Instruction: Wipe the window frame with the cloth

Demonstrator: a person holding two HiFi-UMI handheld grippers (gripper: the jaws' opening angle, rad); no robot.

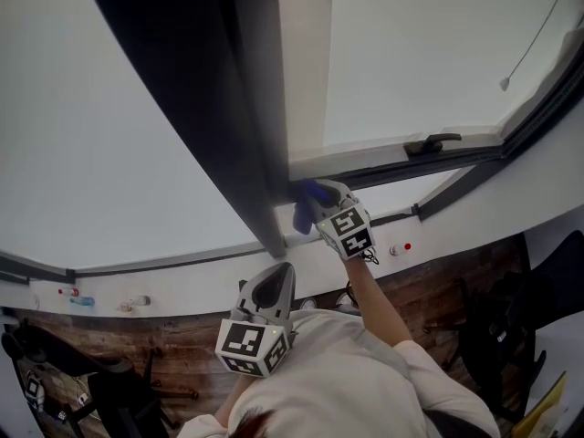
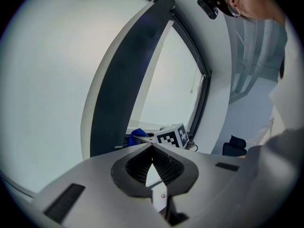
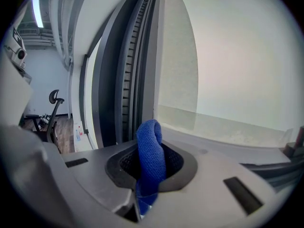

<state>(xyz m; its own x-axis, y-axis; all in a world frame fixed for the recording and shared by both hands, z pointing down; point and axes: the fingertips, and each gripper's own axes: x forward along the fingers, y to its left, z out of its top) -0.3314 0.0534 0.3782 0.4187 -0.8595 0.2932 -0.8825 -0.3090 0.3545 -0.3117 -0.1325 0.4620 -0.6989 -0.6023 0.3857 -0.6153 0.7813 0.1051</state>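
We grip the blue cloth in the right claw. Its two jaws are clamped on the folded fabric, which stands up in a loop above the jaw tips and hangs out below them. In the head view this claw is raised to the window frame. The cloth sits at the foot of the dark upright post, in the corner where the post meets the lower rail of the pane. The cloth looks to be touching the frame there, though we cannot tell how firmly. Further right along that rail a dark handle lies flat, well apart from the cloth.

Our left claw hangs lower and nearer our body, below and left of the right one, and is apart from the frame. Its jaws are closed with the tips together, and nothing is between them. Its own view shows the post rising ahead, with the cloth and the right claw's marker cube at the post's foot.

A white sleeve leads up to the right claw. Below the window lies a wooden floor. In the right gripper view a black chair stands at the left.
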